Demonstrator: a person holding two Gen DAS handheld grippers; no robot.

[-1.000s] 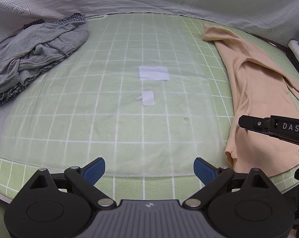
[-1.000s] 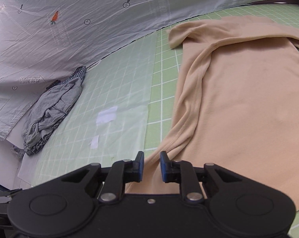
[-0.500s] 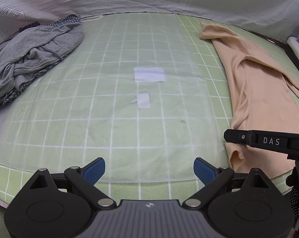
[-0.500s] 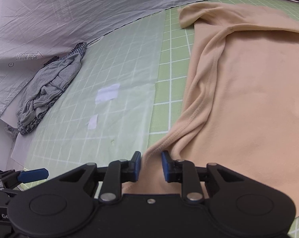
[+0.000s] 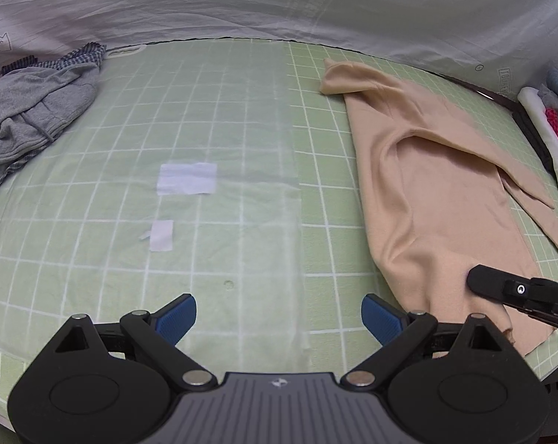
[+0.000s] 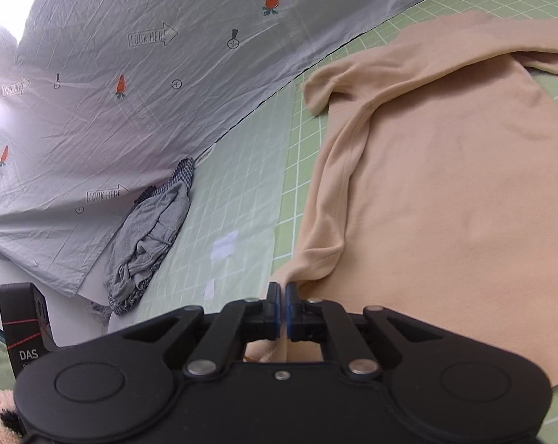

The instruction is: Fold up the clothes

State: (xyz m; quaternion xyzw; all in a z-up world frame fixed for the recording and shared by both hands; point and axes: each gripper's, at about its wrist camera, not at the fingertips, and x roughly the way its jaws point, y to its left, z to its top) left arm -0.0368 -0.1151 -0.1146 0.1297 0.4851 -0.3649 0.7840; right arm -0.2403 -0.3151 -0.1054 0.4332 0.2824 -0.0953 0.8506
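A peach long-sleeved top point(image 5: 438, 199) point(image 6: 445, 192) lies spread on the green grid mat point(image 5: 242, 118), on the right side. My right gripper point(image 6: 282, 296) is shut on the top's near hem edge, with a pinch of cloth between its blue pads. In the left wrist view a finger of the right gripper point(image 5: 501, 285) lies over the top's lower corner. My left gripper point(image 5: 279, 318) hangs open over bare mat, left of the top, with nothing between its fingers.
A crumpled grey garment point(image 5: 31, 111) point(image 6: 149, 236) lies at the mat's far left. Two white paper patches point(image 5: 186, 179) sit mid-mat. A grey printed sheet point(image 6: 112, 92) hangs behind. Folded cloths point(image 5: 549, 137) are stacked at the far right edge.
The right gripper's jaws have closed from a narrow gap onto the top's hem. Both grippers have shifted sideways, so the left wrist view shows more of the peach top.
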